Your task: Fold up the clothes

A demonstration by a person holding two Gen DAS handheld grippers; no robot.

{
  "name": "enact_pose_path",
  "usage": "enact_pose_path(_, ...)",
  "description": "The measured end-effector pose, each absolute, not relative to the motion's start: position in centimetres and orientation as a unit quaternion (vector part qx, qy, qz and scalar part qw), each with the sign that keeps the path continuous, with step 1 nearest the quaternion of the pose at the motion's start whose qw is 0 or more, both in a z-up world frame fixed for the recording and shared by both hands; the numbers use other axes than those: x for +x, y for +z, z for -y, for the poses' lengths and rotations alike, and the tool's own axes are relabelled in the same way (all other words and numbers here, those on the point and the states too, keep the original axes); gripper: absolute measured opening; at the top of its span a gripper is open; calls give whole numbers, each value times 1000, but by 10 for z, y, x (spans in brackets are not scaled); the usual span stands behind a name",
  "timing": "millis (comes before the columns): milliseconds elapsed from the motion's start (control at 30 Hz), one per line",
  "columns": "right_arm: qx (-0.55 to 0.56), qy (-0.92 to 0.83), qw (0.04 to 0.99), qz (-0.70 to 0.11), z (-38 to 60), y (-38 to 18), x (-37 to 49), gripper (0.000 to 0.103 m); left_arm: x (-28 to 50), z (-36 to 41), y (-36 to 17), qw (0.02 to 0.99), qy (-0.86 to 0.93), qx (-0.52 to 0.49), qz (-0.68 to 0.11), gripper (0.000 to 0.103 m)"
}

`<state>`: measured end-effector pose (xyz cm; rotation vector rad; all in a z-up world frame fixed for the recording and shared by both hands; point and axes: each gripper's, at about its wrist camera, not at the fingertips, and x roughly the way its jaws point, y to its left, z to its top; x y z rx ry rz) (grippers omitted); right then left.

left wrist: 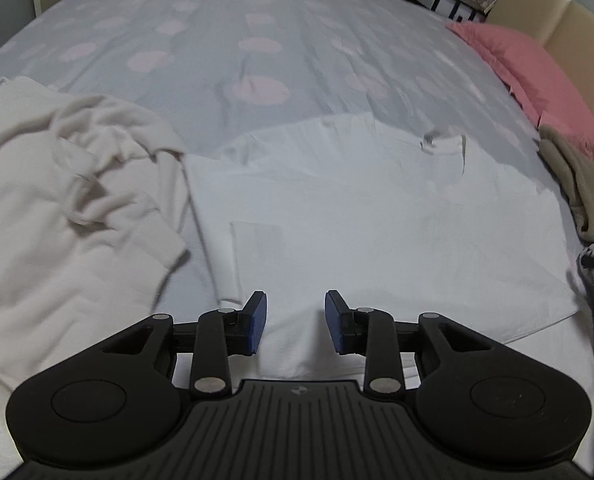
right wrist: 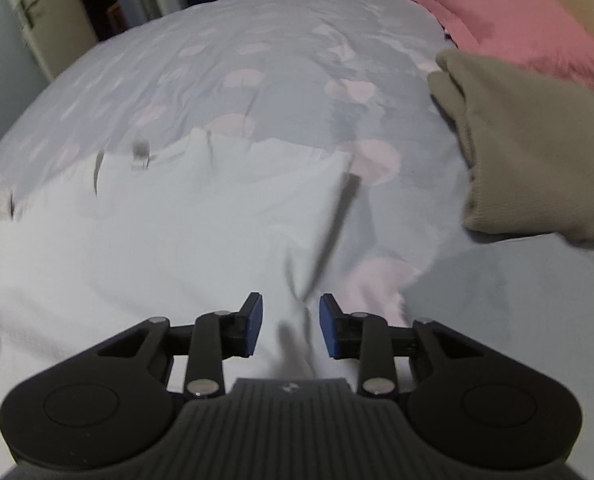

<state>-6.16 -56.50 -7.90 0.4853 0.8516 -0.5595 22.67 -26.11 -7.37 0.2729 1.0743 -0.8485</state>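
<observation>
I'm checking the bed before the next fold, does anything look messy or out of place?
The cream garment lies bunched in a crumpled heap left of the flat white shirt. The shirt's right edge is lifted and creased. Nothing looks damaged.

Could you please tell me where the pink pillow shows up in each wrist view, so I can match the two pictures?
Left wrist: the pink pillow lies at the upper right, against the beige headboard.
Right wrist: the pink pillow fills the top right corner, just behind the olive garment.
Shared landmark: the white shirt, spread on the bed in front of each gripper.
</observation>
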Motion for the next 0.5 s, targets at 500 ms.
enact_pose_path(500, 365, -311, 806, -347, 643, -120, -30, 3, 240, 277, -105, 750, -399, 133, -510, 24)
